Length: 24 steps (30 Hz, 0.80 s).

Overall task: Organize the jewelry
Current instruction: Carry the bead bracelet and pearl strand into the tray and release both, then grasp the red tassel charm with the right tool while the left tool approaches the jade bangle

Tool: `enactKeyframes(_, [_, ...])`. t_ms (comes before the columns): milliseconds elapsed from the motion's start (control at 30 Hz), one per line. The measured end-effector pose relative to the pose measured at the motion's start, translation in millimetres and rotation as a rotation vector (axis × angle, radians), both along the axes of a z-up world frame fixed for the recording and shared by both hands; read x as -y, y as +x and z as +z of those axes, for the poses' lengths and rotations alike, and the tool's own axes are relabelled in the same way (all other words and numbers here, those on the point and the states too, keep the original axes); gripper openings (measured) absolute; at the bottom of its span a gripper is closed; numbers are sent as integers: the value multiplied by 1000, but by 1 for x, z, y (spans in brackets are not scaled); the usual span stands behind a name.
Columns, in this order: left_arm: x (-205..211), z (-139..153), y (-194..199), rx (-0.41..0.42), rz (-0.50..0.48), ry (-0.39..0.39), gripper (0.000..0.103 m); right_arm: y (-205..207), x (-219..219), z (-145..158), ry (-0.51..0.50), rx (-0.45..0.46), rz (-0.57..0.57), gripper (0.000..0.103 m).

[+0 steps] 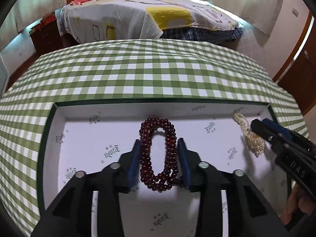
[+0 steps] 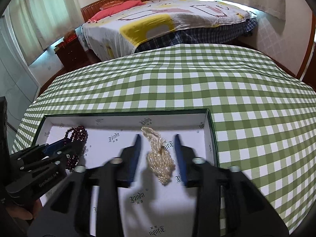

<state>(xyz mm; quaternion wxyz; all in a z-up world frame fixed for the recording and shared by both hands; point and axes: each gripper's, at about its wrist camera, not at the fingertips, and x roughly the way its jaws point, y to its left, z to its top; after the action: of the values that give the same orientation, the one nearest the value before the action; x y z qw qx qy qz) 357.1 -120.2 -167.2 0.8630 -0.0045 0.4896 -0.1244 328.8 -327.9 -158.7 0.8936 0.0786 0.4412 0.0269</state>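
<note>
A shallow white-lined box [image 1: 158, 106] with a dark green rim lies on the checked table. On its floor, a looped string of dark red beads [image 1: 146, 158] lies between the blue pads of my left gripper [image 1: 159, 140]. The jaws stand open on either side of the loop. In the right wrist view, a bundle of cream pearl strands [image 2: 160, 158] lies on the box [image 2: 126, 118] floor between the open fingers of my right gripper [image 2: 157, 136], with a gap on each side. Each gripper also shows in the other's view: right gripper [image 1: 256, 125], left gripper [image 2: 65, 141].
A green-and-white checked cloth [image 1: 150, 73] covers the table beyond the box. Behind the table stands a bed [image 1: 150, 15] with a patterned sheet, and a dark wooden nightstand [image 1: 45, 37] at its left. A person's hand [image 1: 296, 203] holds the right gripper's handle.
</note>
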Motion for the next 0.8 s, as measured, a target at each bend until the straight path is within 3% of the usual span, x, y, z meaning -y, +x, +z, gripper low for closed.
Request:
enactKeyframes(167, [1, 2, 0, 10, 6, -8, 57, -5, -4, 5, -14, 31, 3, 42])
enactKeyframes(333, [-7, 25, -20, 115, 25, -43, 64, -31, -3, 28, -14, 141, -16, 42])
enactKeyframes(533, [-17, 59, -66, 264, 42, -47, 66, -83, -6, 56, -28, 245, -40, 42])
enactKeyframes(800, [-38, 75, -135, 351, 85, -40, 66, -156, -15, 67, -51, 292, -53, 42])
